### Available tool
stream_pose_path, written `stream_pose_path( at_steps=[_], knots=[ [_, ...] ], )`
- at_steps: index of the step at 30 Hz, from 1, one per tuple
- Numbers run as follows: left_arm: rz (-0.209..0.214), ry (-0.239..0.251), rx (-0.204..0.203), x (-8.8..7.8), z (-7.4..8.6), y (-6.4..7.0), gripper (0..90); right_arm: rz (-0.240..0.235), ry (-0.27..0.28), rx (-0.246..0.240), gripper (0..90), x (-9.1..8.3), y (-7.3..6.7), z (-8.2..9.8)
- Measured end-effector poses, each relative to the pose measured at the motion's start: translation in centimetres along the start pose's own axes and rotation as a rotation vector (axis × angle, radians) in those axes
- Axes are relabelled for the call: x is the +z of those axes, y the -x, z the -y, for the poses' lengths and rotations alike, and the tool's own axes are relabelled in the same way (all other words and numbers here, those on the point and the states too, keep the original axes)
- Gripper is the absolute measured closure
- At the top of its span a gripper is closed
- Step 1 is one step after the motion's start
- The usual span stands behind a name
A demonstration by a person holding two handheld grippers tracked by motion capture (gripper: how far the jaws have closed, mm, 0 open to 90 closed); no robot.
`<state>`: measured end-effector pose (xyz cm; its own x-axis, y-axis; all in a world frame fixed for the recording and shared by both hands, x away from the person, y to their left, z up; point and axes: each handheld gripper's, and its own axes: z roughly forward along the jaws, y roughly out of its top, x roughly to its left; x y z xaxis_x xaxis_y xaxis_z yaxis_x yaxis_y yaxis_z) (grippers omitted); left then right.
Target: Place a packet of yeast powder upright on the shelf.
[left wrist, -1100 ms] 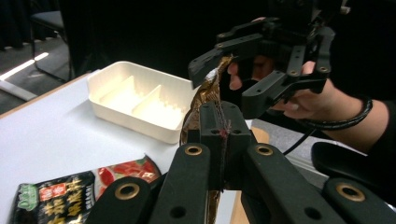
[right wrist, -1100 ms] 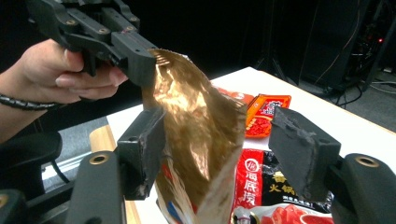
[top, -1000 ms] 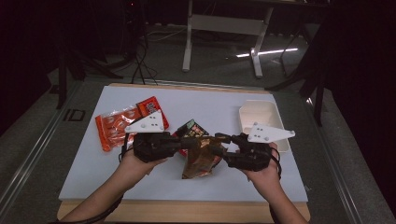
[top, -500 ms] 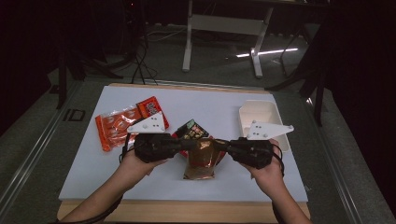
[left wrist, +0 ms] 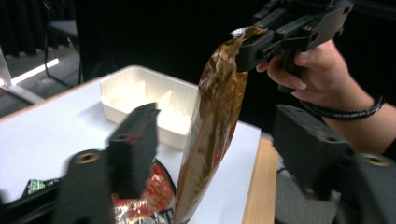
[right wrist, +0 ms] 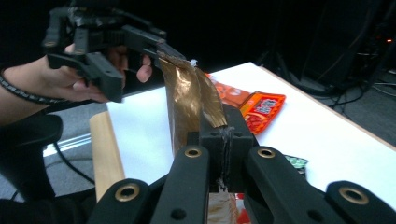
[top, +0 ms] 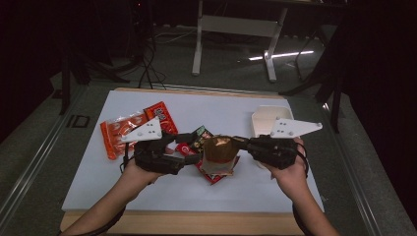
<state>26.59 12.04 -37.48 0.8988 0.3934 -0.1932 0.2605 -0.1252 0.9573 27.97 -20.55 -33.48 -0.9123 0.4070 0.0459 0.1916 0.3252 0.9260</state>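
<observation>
A brown-gold snack bag [top: 219, 153] stands up off the white table between my two grippers. My right gripper [top: 241, 144] is shut on the bag's top edge. In the right gripper view the jaws press together on the foil [right wrist: 223, 121]. The left gripper view shows that gripper [left wrist: 245, 46] pinching the bag's [left wrist: 215, 116] upper corner, with the bag hanging down from it. My left gripper [top: 192, 149] is open, one jaw on each side of the hanging bag, and neither jaw visibly presses on it.
A white compartment tray [top: 263, 120] sits at the right rear, just behind the right gripper. Orange and red packets [top: 118, 135] lie at the left. A red packet [top: 216, 174] and a green-black one [top: 200, 133] lie under the bag. The wooden front edge [top: 196, 221] is close.
The bag has come up from lying low on the packets to standing upright. The right gripper rose a little with it. The left hand barely moved.
</observation>
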Motion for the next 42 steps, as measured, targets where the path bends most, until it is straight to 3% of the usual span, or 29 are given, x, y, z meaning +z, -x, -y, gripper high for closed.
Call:
stream_pose_path(
  at_steps=[1, 3, 6, 9, 12, 14, 15, 21, 24, 27, 28, 35, 42],
  knots=[
    [0.014, 0.01, -0.003, -0.2, 0.3, -0.2, 15.1, 0.004, 0.004, -0.001, 89.2, -0.2, 0.3, -0.2],
    [-0.007, 0.011, -0.003, -0.3, 0.7, -0.2, 13.8, 0.008, 0.005, 0.001, 89.2, -0.3, 0.4, -0.3],
    [-0.01, -0.016, -0.013, -0.4, 1.6, -0.3, 1.8, 0.013, 0.01, 0.004, 89.2, -0.6, 0.9, -0.5],
    [-0.013, -0.033, -0.02, -0.8, 2.9, -0.5, 1.4, 0.023, 0.02, 0.012, 89.1, -1.0, 1.8, -0.9],
    [-0.025, -0.004, -0.047, -1.5, 4.7, -0.7, 1.4, 0.029, 0.03, 0.014, 89.0, -1.3, 2.6, -1.2],
    [-0.025, -0.004, -0.047, -1.5, 4.7, -0.7, 1.4, 0.04, 0.03, 0.012, 89.0, -1.3, 2.9, -1.3],
    [-0.056, 0.007, -0.049, -1.9, 5.6, -0.8, 1.4, 0.04, 0.03, 0.012, 89.0, -1.3, 2.9, -1.3],
    [-0.112, -0.005, -0.054, -3.1, 8.0, -1.3, 1.5, 0.057, 0.041, 0.02, 89.0, -1.9, 4.9, -1.8],
    [-0.171, 0.01, -0.042, -3.8, 9.2, -1.2, 1.4, 0.078, 0.042, 0.027, 89.0, -2.3, 6.1, -2.1],
    [-0.164, 0.025, -0.056, -4.2, 9.9, -1.4, 1.5, 0.082, 0.042, 0.032, 89.0, -2.4, 6.4, -2.1],
    [-0.171, 0.016, -0.061, -4.6, 10.7, -1.5, 1.4, 0.096, 0.041, 0.031, 89.0, -2.7, 7.3, -2.4],
    [-0.19, 0.013, -0.079, -5.0, 12.1, -2.0, 1.5, 0.135, 0.047, 0.042, 89.0, -3.2, 9.0, -2.6],
    [-0.206, -0.005, -0.067, -4.8, 13.1, -2.4, 1.5, 0.175, 0.057, 0.065, 89.0, -3.8, 10.9, -2.4]
  ],
)
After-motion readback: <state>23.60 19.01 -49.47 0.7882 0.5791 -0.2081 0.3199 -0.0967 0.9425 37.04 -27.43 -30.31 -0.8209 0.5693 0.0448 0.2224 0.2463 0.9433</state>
